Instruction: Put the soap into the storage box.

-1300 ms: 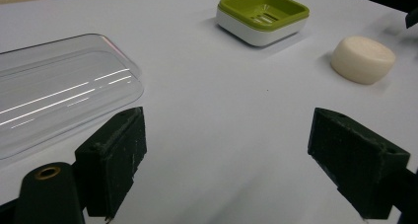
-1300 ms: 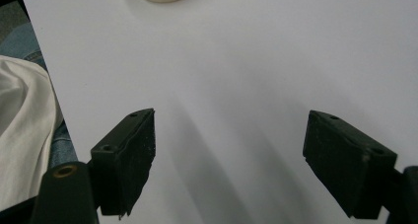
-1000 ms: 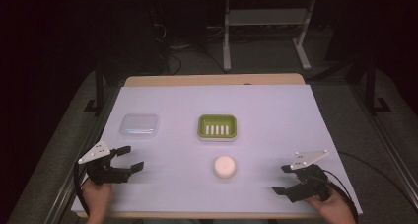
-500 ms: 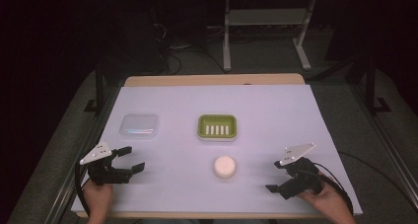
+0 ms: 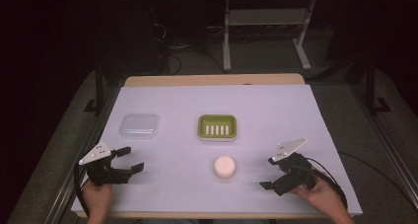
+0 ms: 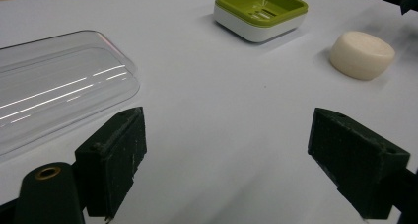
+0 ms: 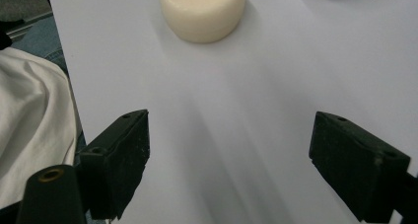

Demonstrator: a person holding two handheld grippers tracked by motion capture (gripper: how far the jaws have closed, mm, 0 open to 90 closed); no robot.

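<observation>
Fingers [image 7: 116, 172] of the right gripper [image 5: 278, 177] stand wide apart with nothing between them, low over the near right part of the tabletop [image 5: 276, 115], and in the right gripper view they point toward the round cream soap bar [image 7: 202, 12] lying just ahead on the white surface. At the near left, the left gripper [image 5: 121, 167] is likewise spread wide and holds nothing; its own view looks across bare tabletop toward the middle. Between the two grippers, a little nearer the right one, the soap bar [image 5: 224, 166] rests flat and apart from everything else. Farther back, the green soap dish [image 5: 217, 127] with its slotted floor sits near the middle of the tabletop, directly behind the soap, and the clear plastic lid [image 5: 140, 126] lies to the left of the dish, just beyond the left gripper. Judging by the aim, the step in hand looks like the right gripper's approach to the soap. The next move would call for bringing the spread fingers level around the bar's sides before closing, since its rounded, probably slick edge could slip out of a glancing pinch.
</observation>
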